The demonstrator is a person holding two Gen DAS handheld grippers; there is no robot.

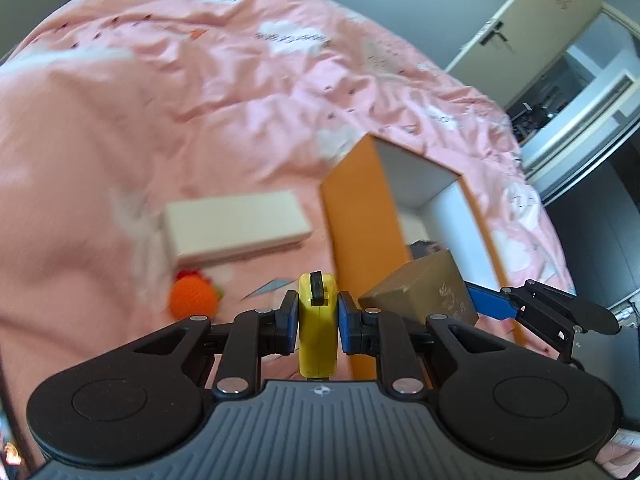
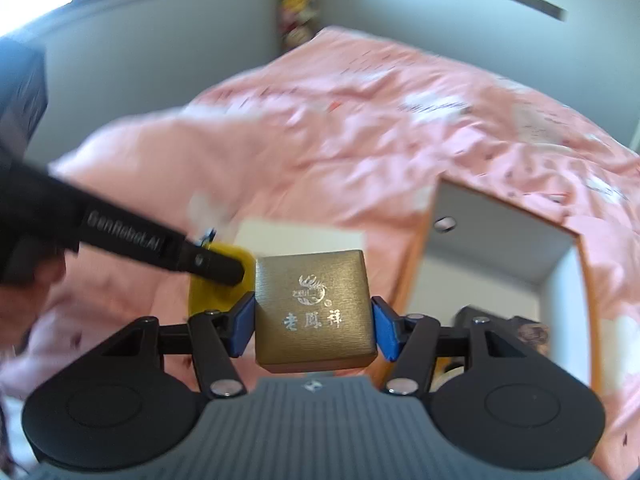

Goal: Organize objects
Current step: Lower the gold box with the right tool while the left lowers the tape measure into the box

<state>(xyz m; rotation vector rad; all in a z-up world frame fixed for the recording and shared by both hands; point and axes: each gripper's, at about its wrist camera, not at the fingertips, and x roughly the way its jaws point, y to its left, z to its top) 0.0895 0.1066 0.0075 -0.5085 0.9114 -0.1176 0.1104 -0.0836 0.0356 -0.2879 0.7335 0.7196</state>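
Observation:
My left gripper [image 1: 318, 308] is shut on a flat yellow case with a black clip [image 1: 318, 332], held upright above the bed. The yellow case [image 2: 212, 296] also shows in the right wrist view, behind a black finger [image 2: 216, 268] of the left gripper. My right gripper [image 2: 314, 324] is shut on a brushed gold box with white lettering [image 2: 316, 308], its blue pads pressing on both sides. The gold box [image 1: 424, 292] hangs just right of the yellow case, beside an open orange box with a white inside [image 1: 352, 216] [image 2: 500, 232].
A flat white box [image 1: 236, 224] [image 2: 296, 240] and an orange knitted toy [image 1: 190, 296] lie on the pink duvet [image 1: 160, 100]. A dark item [image 2: 468, 316] sits inside the orange box. A cream door [image 1: 520, 40] and shelves stand past the bed's right edge.

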